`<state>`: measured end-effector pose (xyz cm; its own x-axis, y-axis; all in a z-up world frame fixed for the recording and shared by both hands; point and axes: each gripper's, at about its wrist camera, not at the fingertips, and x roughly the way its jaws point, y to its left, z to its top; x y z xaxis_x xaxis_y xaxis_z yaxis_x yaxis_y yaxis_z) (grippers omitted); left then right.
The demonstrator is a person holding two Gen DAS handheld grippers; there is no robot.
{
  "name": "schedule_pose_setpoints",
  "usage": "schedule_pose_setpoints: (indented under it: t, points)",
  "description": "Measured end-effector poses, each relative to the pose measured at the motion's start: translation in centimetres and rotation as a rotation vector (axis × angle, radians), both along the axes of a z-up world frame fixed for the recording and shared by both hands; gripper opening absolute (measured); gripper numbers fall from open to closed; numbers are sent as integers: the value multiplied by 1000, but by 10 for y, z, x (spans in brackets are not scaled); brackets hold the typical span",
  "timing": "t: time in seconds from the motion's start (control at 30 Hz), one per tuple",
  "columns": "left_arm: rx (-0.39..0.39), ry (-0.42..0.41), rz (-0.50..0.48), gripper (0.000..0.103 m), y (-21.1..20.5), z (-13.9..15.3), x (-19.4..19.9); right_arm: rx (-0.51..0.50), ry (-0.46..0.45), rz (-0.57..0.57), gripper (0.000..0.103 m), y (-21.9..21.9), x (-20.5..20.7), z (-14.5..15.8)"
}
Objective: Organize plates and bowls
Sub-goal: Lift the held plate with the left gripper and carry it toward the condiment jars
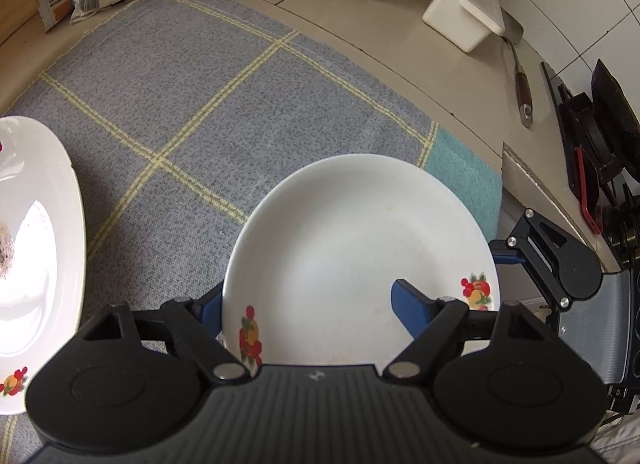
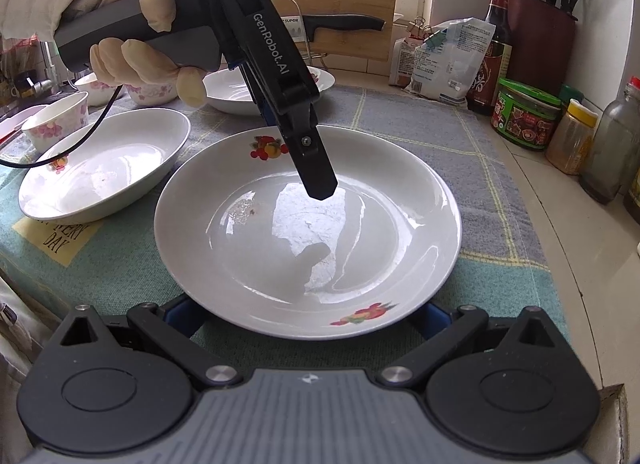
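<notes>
- We see bare cloth [image 1: 192, 104] beyond the plate [image 1: 352, 248], open for passing.
- An oval dish [image 2: 104, 176] sits just beside the plate.
- Jars [image 2: 524, 116] and bags [image 2: 444, 60] line the cloth's far edge.

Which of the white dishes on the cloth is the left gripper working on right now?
The round fruit-print plate at the cloth's near edge: the left gripper straddles its rim. The oval dish and far plate lie untouched.

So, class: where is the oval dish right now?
In the right wrist view the oval dish lies at the left on the cloth, just left of the round plate, with small flowered bowls behind it.
</notes>
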<state>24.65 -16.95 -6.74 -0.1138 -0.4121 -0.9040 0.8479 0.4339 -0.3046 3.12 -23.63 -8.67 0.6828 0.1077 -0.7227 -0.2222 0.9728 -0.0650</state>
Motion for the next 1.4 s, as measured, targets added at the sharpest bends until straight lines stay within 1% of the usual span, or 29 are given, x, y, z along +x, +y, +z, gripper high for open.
schedule_pose_setpoints:
  t: [0.47,0.9,1.17,1.4]
  points:
    - [-12,-20,-2,82,0,4,-5,-7,15,-1,103,-3,1,7]
    - [-45,-54,12,82,-5,23,-7,-29,7,19,103,-10,4,21]
    - [-72,-74,24,82,-15,33,2,-47,-1,24,103,-21,14,27]
    - [-77,-87,33,82,-28,34,17,-51,-12,29,103,-29,27,31]
